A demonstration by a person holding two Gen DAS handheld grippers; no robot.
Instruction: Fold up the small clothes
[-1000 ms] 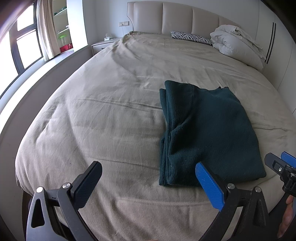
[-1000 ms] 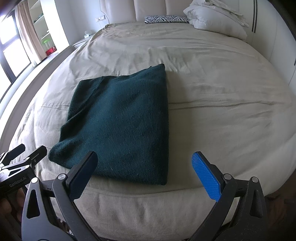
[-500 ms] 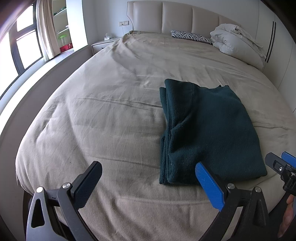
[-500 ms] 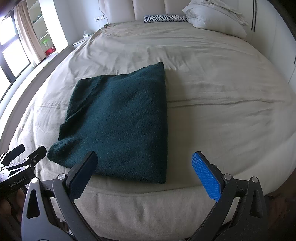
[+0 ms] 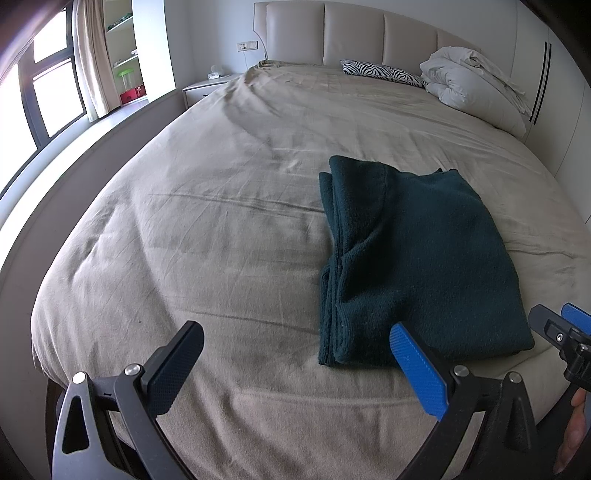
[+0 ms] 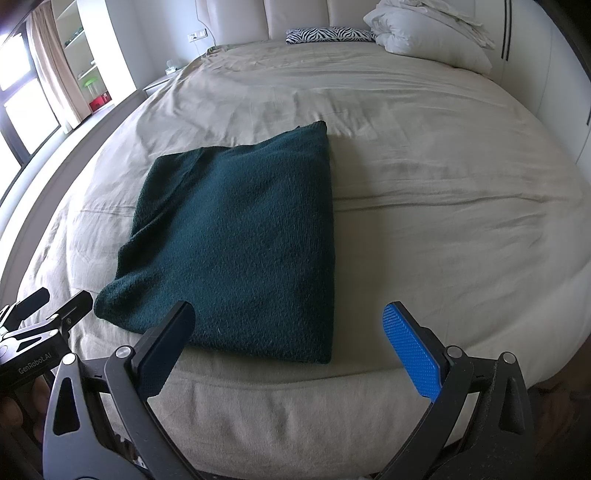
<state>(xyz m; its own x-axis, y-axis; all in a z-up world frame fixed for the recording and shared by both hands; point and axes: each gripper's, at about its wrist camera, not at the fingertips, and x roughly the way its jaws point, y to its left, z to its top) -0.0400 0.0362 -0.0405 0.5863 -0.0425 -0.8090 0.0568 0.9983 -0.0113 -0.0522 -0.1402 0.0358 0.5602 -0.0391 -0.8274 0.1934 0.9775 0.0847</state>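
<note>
On the bed (image 5: pixel 229 229), near its foot edge, a dark green garment (image 5: pixel 417 258) lay folded flat, with both tools held off it.

The garment rested on the beige cover as a rough rectangle, its layered edges stacked along the side facing the left gripper (image 5: pixel 295 365) and a smooth fold along the opposite side. The left gripper's fingers (image 5: pixel 177 365) were spread wide with nothing between them, positioned over bare cover just beside the garment's near corner. The right gripper (image 6: pixel 291 343) was likewise spread wide and empty, hovering at the foot edge with its dark finger in front of the garment's near hem; contact could not be confirmed. A zebra-print pillow (image 6: pixel 328 34) and a bundled white duvet (image 6: pixel 428 33) lay at the headboard, well apart from the garment.
</note>
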